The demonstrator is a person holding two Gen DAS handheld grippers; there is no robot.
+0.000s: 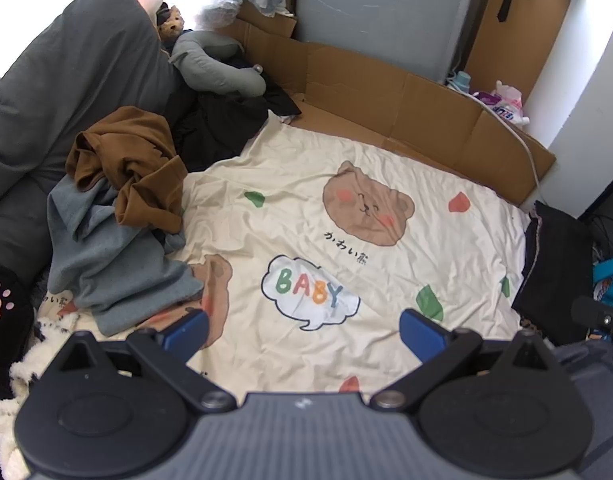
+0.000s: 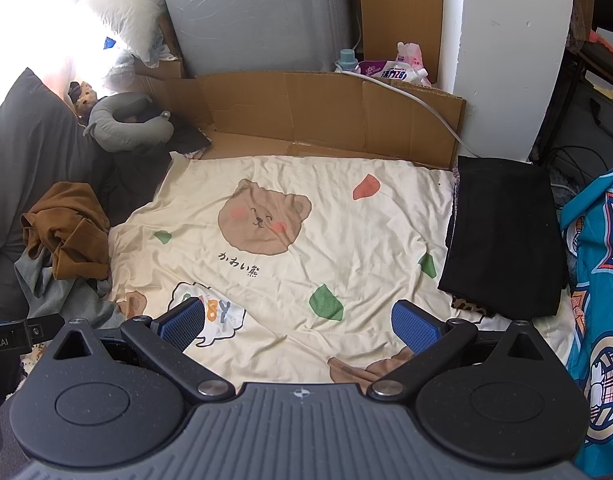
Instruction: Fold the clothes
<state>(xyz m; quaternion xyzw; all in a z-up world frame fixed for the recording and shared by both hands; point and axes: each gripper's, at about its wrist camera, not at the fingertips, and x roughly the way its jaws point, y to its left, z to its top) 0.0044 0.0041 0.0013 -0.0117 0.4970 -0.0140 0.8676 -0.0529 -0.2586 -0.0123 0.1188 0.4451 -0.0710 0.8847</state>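
Clothes (image 1: 118,216) sit heaped at the sheet's (image 1: 346,240) left edge, black stack (image 2: 502,236) right, probably already folded. I hold left gripper (image 1: 302,330) and right gripper (image 2: 300,320) wide, empty, above the bare middle for folding room.

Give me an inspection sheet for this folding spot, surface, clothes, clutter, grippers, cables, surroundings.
Surface: cream bear-print sheet, wrinkled, bare in the middle.
Job's things: unfolded brown garment heaped on a grey-blue garment at the sheet's left edge; folded black garment at its right edge.
Clutter: grey neck pillow, small plush toy, dark clothing beside the pile.
Grippers: left hand-held gripper open, holding nothing; right hand-held gripper open, holding nothing.
Cables: white cable draped over the cardboard.
Surroundings: flattened cardboard behind the sheet, detergent pouch, white pillar, grey pillow at left.
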